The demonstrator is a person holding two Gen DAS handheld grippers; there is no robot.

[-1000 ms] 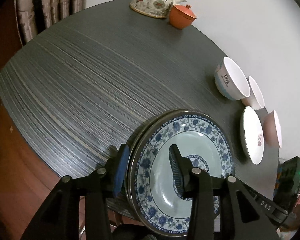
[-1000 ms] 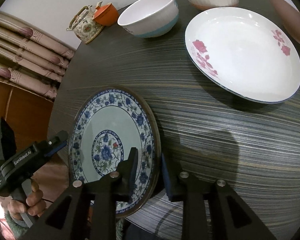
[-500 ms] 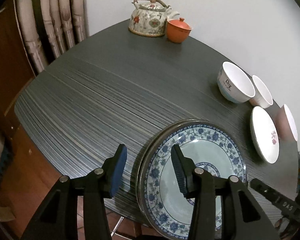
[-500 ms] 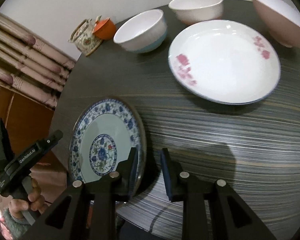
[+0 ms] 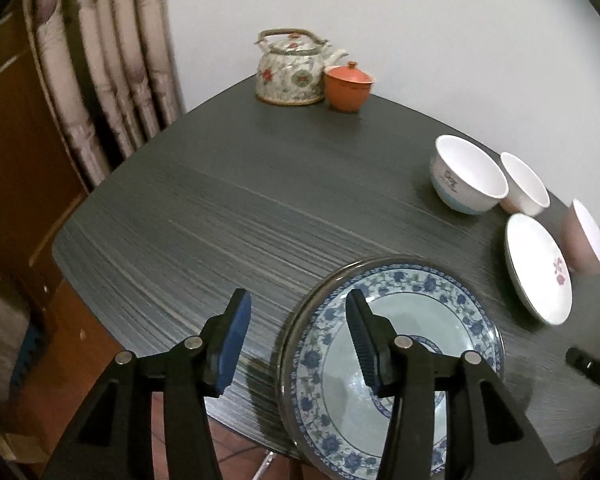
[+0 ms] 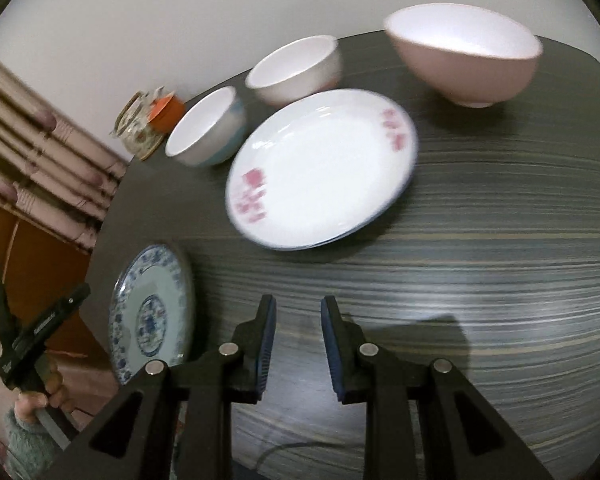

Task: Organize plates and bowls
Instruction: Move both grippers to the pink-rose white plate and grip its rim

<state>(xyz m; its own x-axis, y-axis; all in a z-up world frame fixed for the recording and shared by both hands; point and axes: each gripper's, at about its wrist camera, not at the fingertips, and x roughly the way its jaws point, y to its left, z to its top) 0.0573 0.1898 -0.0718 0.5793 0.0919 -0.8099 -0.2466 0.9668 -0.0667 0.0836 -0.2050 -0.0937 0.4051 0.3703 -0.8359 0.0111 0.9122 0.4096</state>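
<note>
bare table (image 5: 260,200) left, bowls (image 5: 466,176) right

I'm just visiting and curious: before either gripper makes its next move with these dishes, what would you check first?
1. Blue-patterned plate let go: ok. The left gripper has just been opening its jaws; the rim lies between them, unpressed.
2. Blue-patterned plate fully on the table: not ok, it overhangs the near edge.
3. Right gripper empty: ok, a narrow gap with nothing in it.
4. Way to the flowered white plate: ok, only bare table between.
5. Room around that plate: cannot tell whether the blue-banded bowl touches its rim.
</note>
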